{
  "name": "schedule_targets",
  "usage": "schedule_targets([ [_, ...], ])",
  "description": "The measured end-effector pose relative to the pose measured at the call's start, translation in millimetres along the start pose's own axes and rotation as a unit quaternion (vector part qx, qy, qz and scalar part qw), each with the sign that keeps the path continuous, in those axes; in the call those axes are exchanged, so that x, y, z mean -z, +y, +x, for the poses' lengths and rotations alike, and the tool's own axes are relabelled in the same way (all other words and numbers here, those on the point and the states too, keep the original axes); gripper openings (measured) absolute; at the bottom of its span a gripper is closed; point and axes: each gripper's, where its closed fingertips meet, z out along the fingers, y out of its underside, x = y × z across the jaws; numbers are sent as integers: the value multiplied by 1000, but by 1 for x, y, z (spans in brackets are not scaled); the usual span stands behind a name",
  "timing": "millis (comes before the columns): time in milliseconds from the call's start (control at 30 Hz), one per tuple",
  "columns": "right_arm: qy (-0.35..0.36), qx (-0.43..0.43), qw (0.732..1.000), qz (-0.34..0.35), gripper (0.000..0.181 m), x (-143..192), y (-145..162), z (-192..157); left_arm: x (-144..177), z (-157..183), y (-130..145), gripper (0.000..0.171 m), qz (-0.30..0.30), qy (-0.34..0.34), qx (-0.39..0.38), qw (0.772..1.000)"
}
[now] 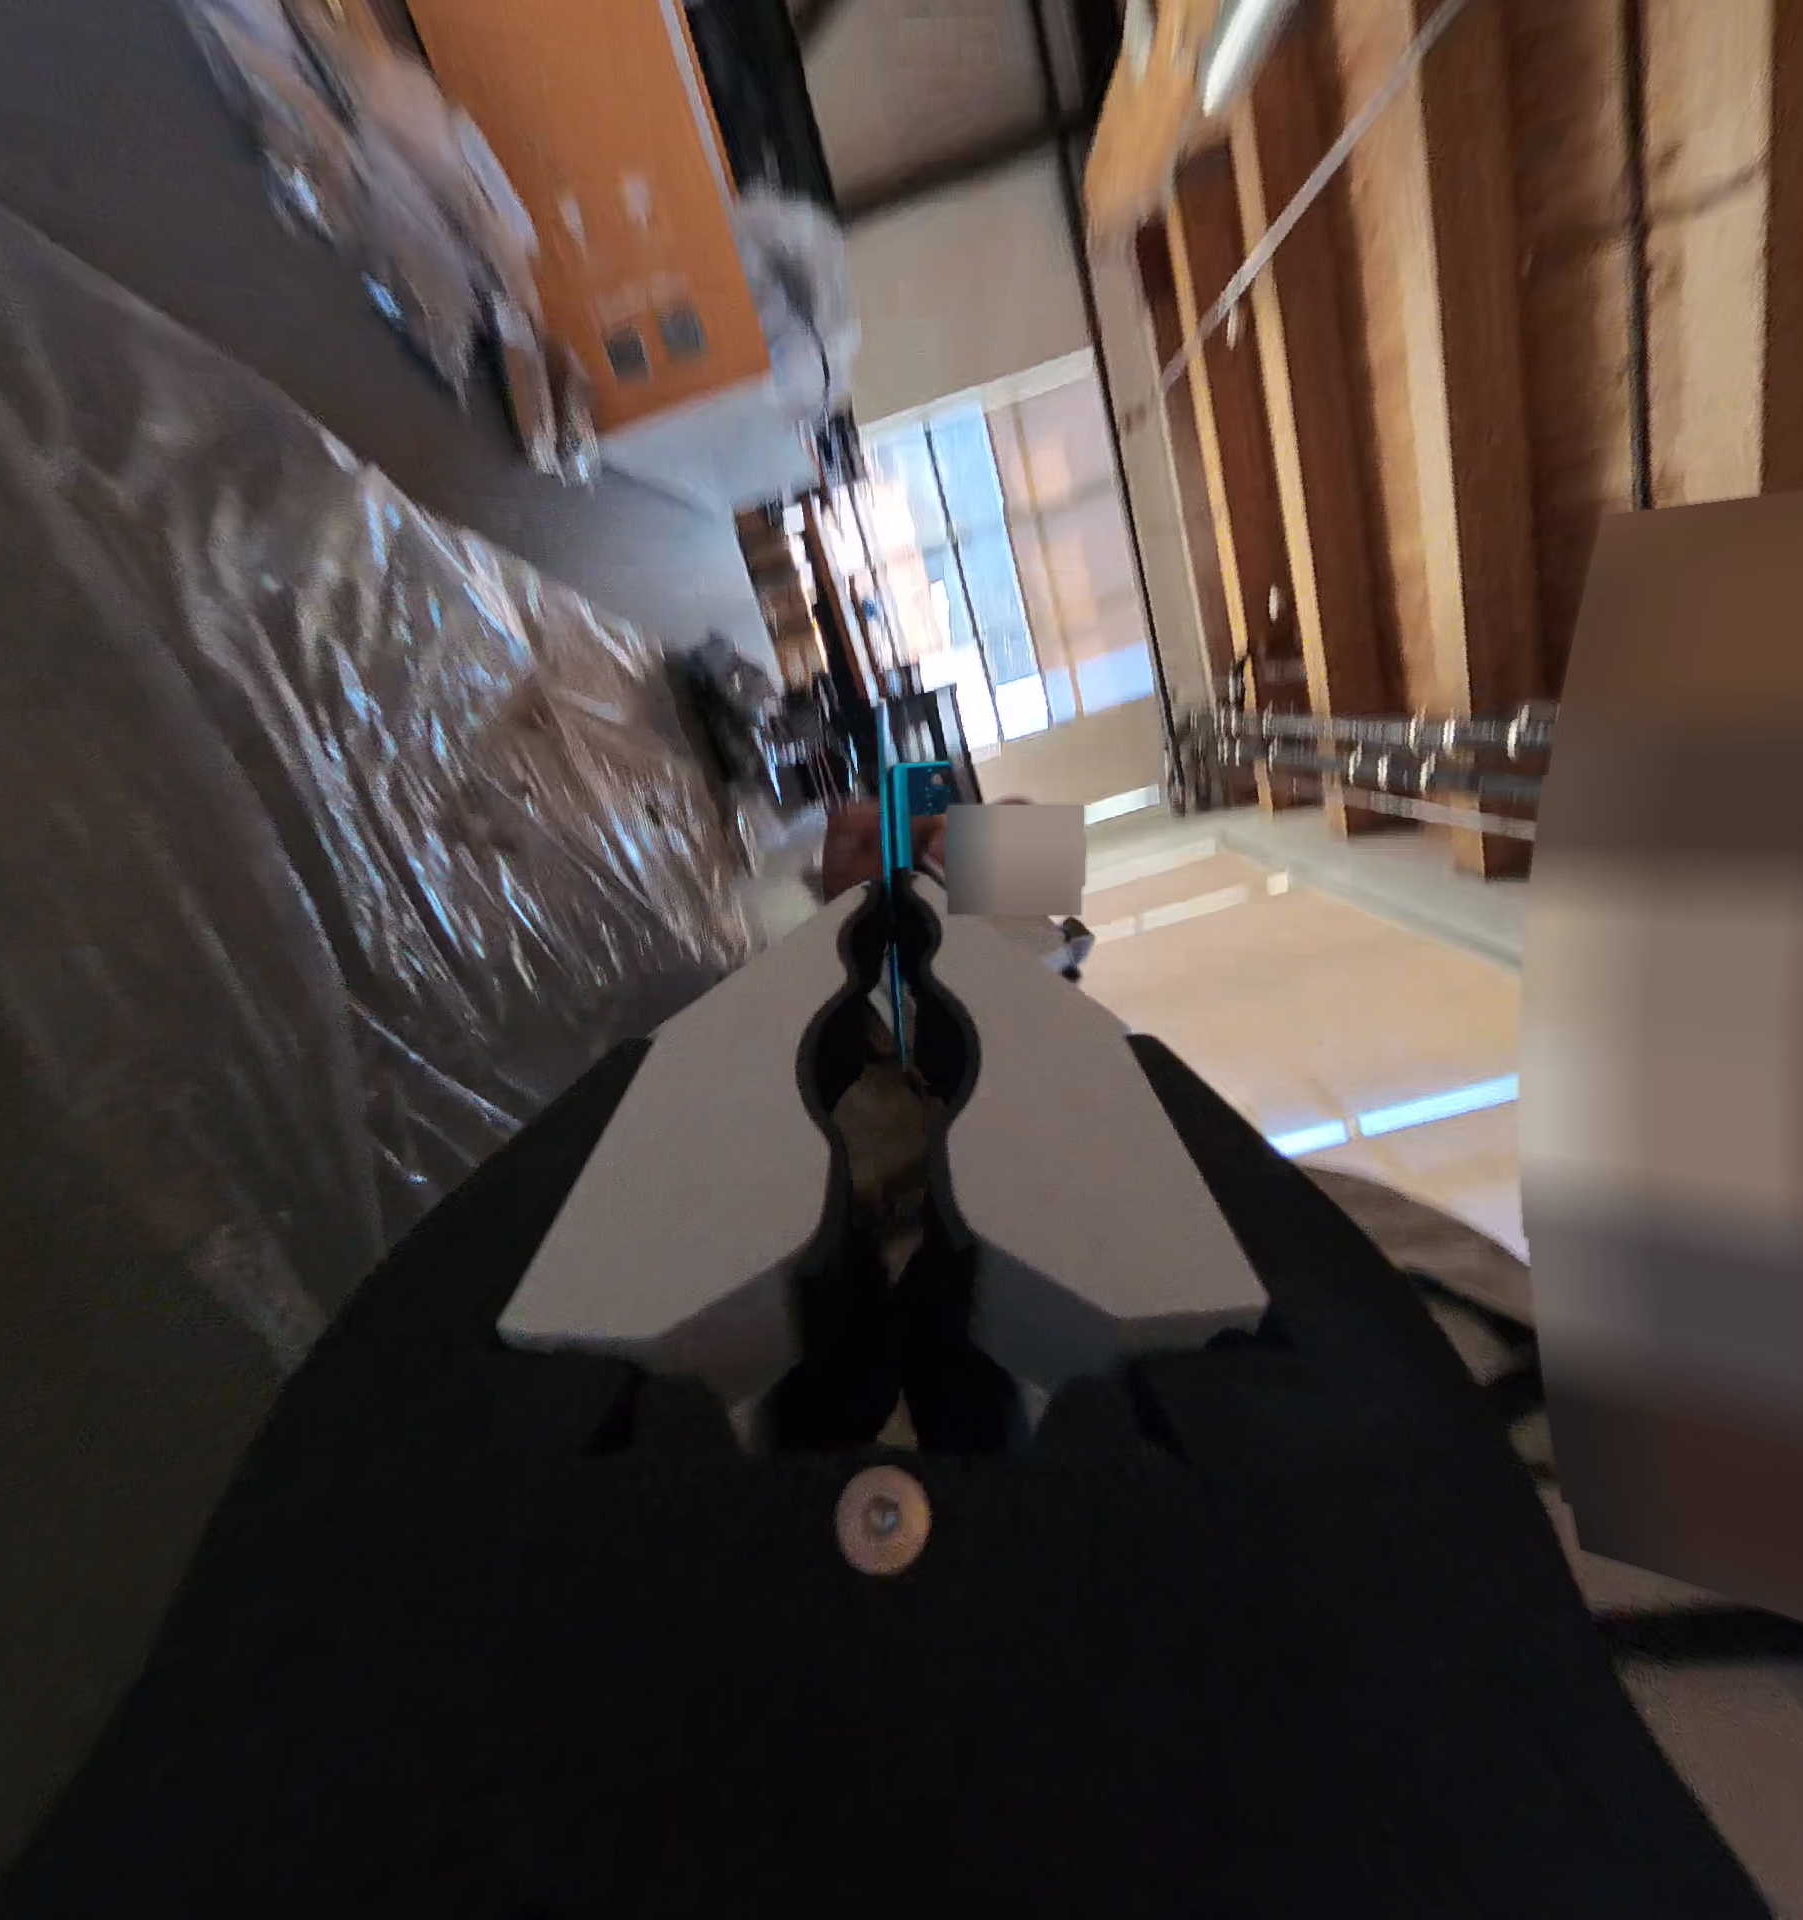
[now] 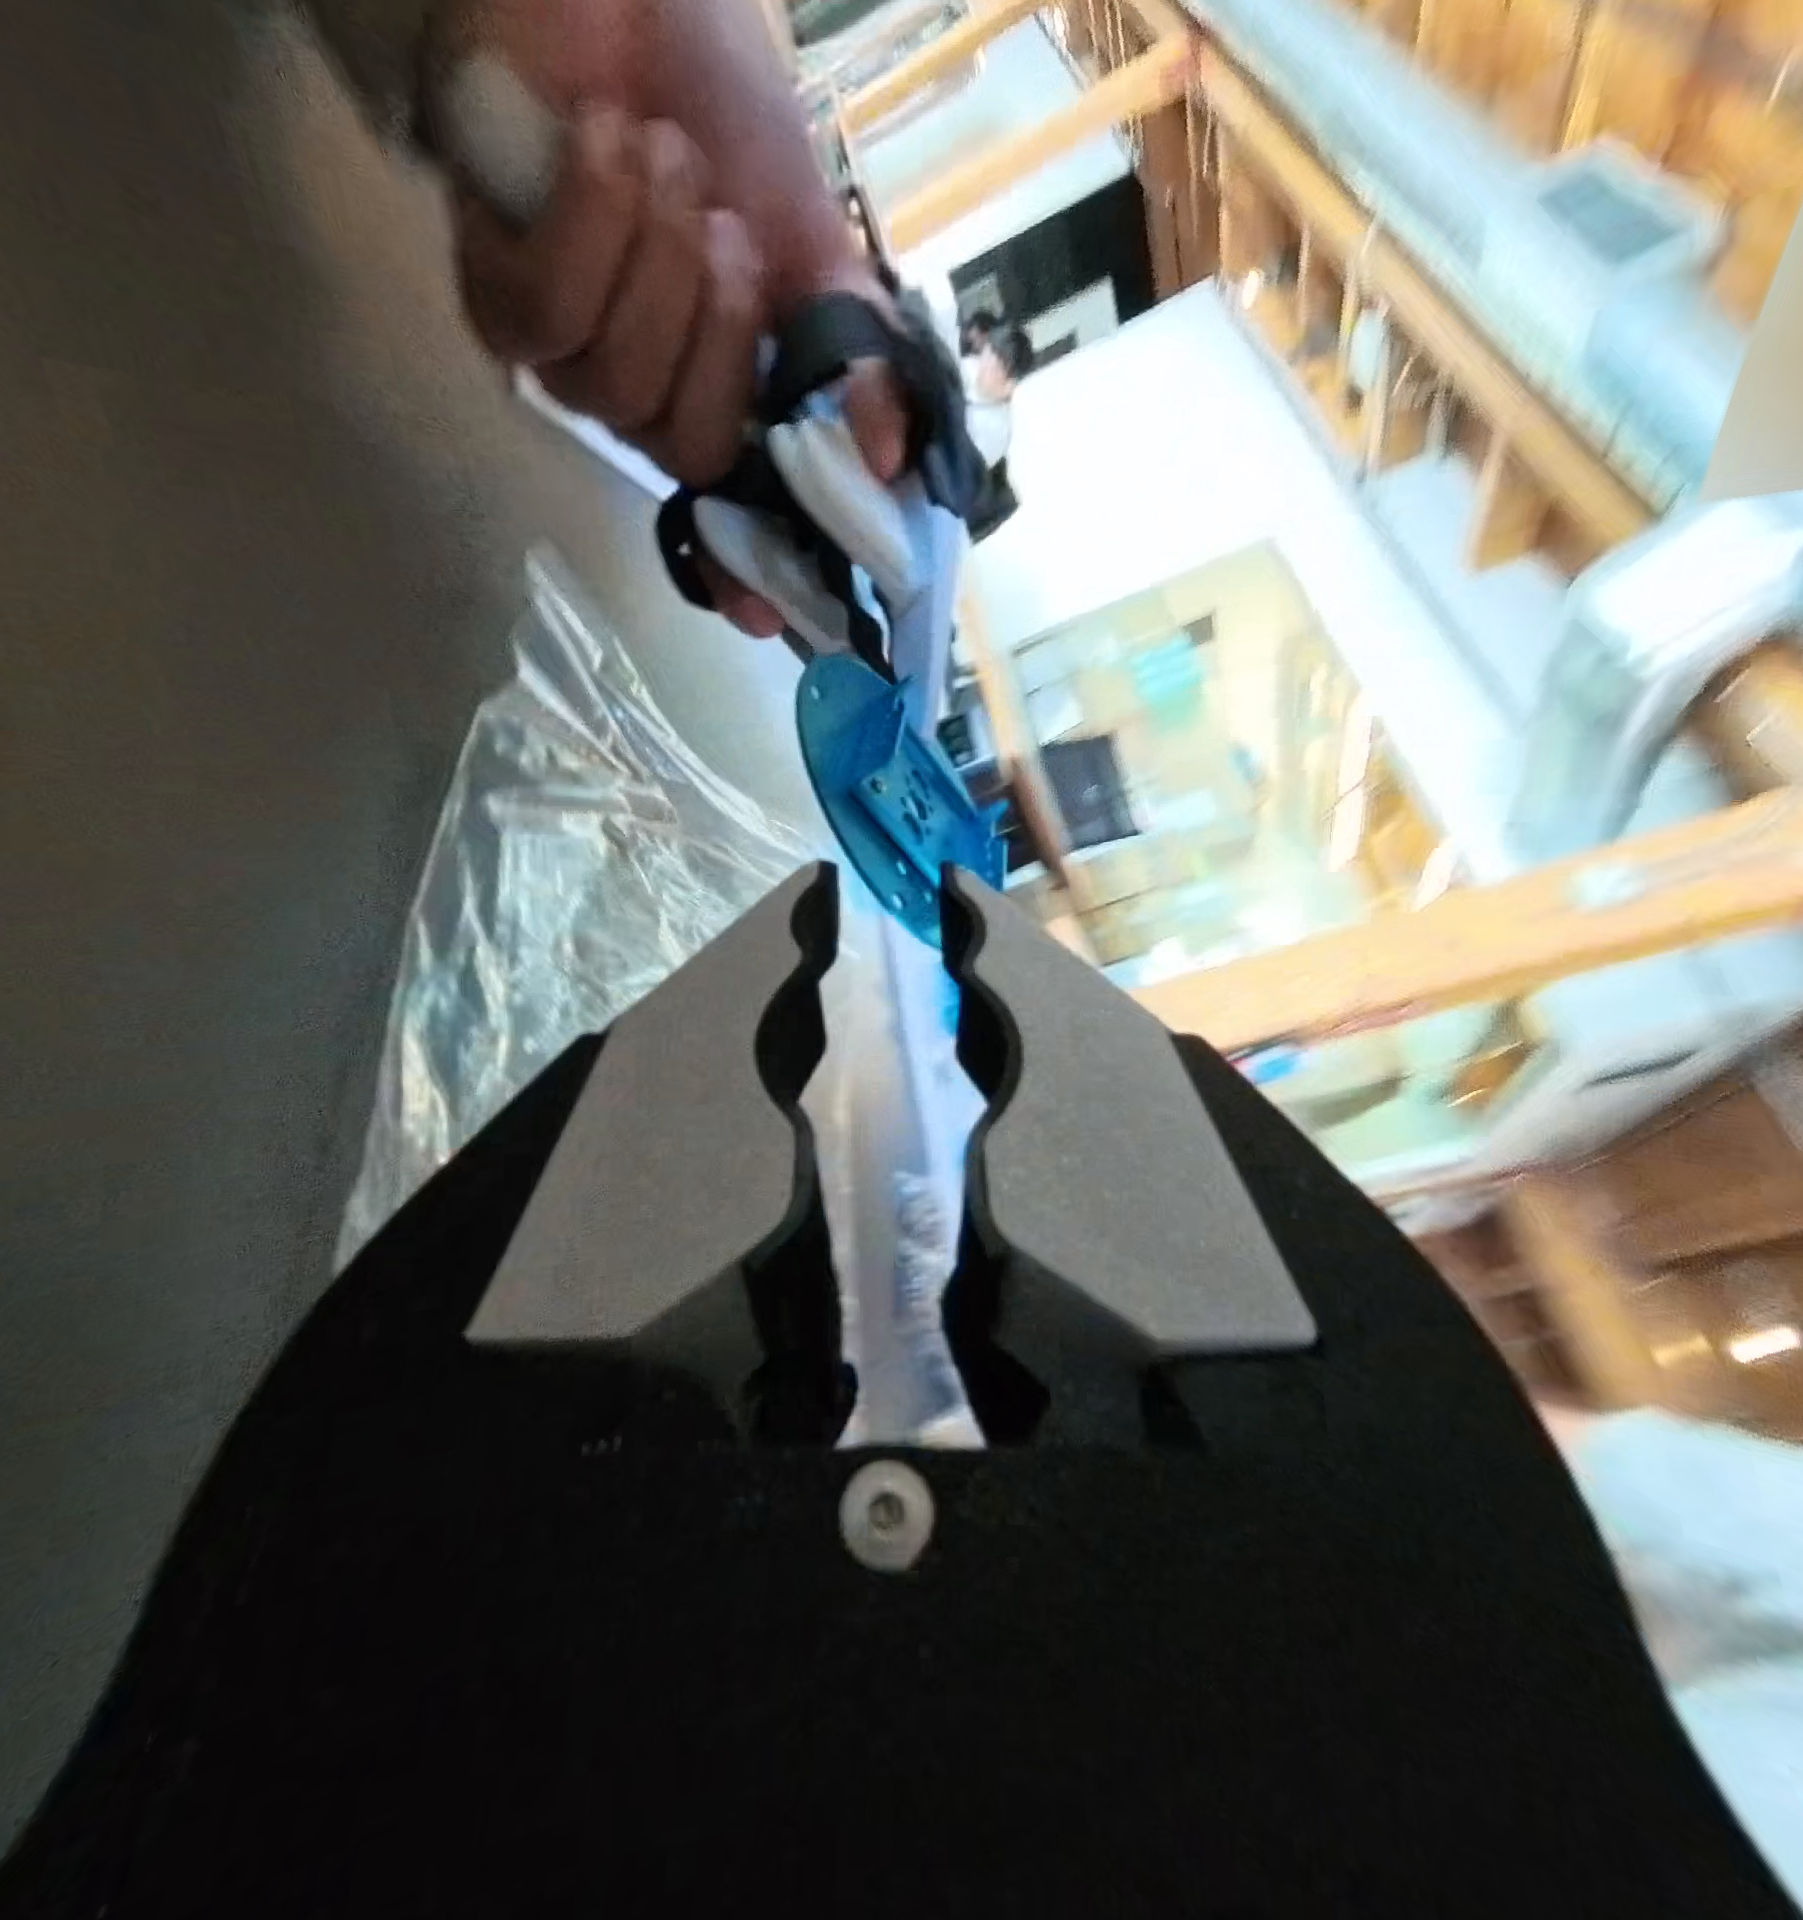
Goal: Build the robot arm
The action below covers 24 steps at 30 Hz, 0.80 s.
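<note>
Left gripper [image 1: 895, 914]: jaws clamped on thin edge of blue metal part [image 1: 905, 821]. Right gripper [image 2: 889, 883]: jaws narrowly parted, empty, just below blue metal part [image 2: 881, 795]. Hand [image 2: 658, 281] above part. Risk: edge-only grip, part may pivot or slip; views motion-blurred.

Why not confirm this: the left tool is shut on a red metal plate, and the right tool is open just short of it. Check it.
The colour is wrong. The left tool is shut on a blue metal plate, as the left wrist view shows. The right tool is indeed open just short of it.
</note>
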Motion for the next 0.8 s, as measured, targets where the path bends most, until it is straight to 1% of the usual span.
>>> schedule_targets([
  [33,-16,-74,997,-11,25,-1,2,5,3,0,-7,0,37,-2,-1,999],
  [67,-43,-158,986,-24,39,-5,5,9,5,0,-11,0,68,-1,0,998],
  [100,-81,-245,966,-30,69,-10,6,10,7,0,-13,0,96,1,2,995],
  [133,-100,-333,937,-34,79,-17,7,14,9,1,-15,0,124,4,3,992],
  [167,-116,-399,909,-42,77,-25,10,17,9,1,-15,0,143,6,3,990],
  [200,-143,-441,885,-34,77,-30,7,17,10,1,-14,0,156,2,0,988],
  [233,-149,-472,869,-20,67,-34,5,21,11,-1,-12,0,168,-6,-10,986],
  [267,-159,-483,861,-1,60,-37,0,23,12,-1,-10,0,176,-12,-20,984],
  [300,-173,-480,860,18,62,-38,-6,22,13,0,-7,0,181,-13,-24,983],
  [333,-174,-477,861,20,62,-40,-6,21,14,1,-4,0,187,-13,-26,982],
  [433,-171,-444,880,-2,71,-43,1,12,16,-1,5,0,188,-29,-47,981],
  [533,-185,-398,898,-17,63,-45,-1,-3,18,-2,11,0,186,-21,-40,981],
  [633,-170,-363,916,-30,50,-49,1,-8,18,-4,15,0,179,-7,-24,984],
  [700,-168,-358,918,-27,45,-49,0,-8,17,-3,16,0,175,0,-20,984],
  [800,-174,-365,914,-25,45,-48,1,-7,16,-3,16,0,172,-2,-23,985],
])
